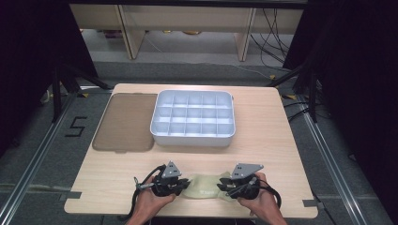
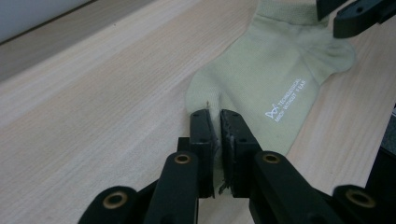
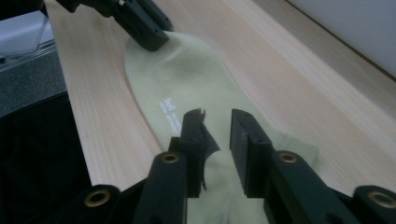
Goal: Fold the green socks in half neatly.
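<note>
A lab recording station is indicated: black curtains (image 1: 28,70), a taped floor number (image 1: 75,126), loose cables (image 1: 274,42) and metal rails (image 1: 328,154) are seen around the tabletop (image 1: 263,140).

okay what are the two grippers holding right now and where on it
The left gripper pinches the toe end of the pale green sock. The right gripper straddles its cuff end, jaws apart, not gripping.
</note>
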`<state>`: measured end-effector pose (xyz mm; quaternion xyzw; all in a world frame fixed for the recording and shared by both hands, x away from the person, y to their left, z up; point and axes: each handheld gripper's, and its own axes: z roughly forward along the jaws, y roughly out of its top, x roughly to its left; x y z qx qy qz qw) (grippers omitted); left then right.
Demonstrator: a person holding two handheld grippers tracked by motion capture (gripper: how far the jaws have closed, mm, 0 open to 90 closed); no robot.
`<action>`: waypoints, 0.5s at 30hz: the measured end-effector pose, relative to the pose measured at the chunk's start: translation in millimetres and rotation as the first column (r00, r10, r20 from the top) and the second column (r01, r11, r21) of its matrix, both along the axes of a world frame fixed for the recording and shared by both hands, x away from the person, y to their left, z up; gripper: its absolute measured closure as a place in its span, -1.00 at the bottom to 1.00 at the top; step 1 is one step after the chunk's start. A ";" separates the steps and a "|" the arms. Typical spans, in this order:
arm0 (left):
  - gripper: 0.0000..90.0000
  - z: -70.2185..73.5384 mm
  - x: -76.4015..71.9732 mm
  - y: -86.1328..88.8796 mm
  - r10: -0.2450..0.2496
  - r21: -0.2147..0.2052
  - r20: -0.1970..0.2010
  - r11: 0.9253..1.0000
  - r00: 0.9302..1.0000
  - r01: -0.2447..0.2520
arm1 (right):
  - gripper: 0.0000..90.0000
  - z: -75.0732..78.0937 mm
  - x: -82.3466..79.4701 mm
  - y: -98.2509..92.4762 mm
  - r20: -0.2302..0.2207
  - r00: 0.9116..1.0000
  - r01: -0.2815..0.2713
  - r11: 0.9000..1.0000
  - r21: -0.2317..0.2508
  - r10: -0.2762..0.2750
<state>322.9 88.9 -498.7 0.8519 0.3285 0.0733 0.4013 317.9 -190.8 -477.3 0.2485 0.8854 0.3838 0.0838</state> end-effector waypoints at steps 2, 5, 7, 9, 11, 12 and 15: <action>0.86 2.6 0.4 2.4 0.002 0.004 -0.004 1.000 1.000 -0.002 | 0.75 -1.0 -2.0 6.6 -0.013 1.000 -0.017 1.000 -0.012 0.017; 0.86 5.7 0.3 6.0 0.002 -0.011 -0.024 1.000 1.000 -0.003 | 0.83 -4.2 -2.6 15.3 -0.022 0.998 -0.052 0.998 -0.019 0.051; 0.86 7.8 1.3 8.9 -0.020 0.003 -0.018 1.000 1.000 0.020 | 0.89 -7.0 -2.3 22.3 -0.026 0.998 -0.064 0.998 -0.023 0.063; 0.86 9.9 0.0 10.8 -0.007 0.002 -0.024 1.000 1.000 0.007 | 0.92 -8.8 -2.0 28.2 -0.031 0.996 -0.081 0.997 -0.020 0.080; 0.86 11.0 0.3 12.2 -0.009 0.008 -0.021 1.000 1.000 0.009 | 0.94 -10.7 -0.4 32.6 -0.031 0.994 -0.102 0.994 -0.026 0.101; 0.86 14.2 0.8 15.7 -0.009 0.003 -0.026 1.000 1.000 0.009 | 0.96 -12.9 0.2 36.3 -0.040 0.992 -0.117 0.993 -0.026 0.116; 0.86 17.2 1.2 18.9 -0.022 0.009 -0.022 1.000 1.000 0.022 | 0.98 -17.9 0.3 44.2 -0.052 0.990 -0.136 0.990 -0.033 0.135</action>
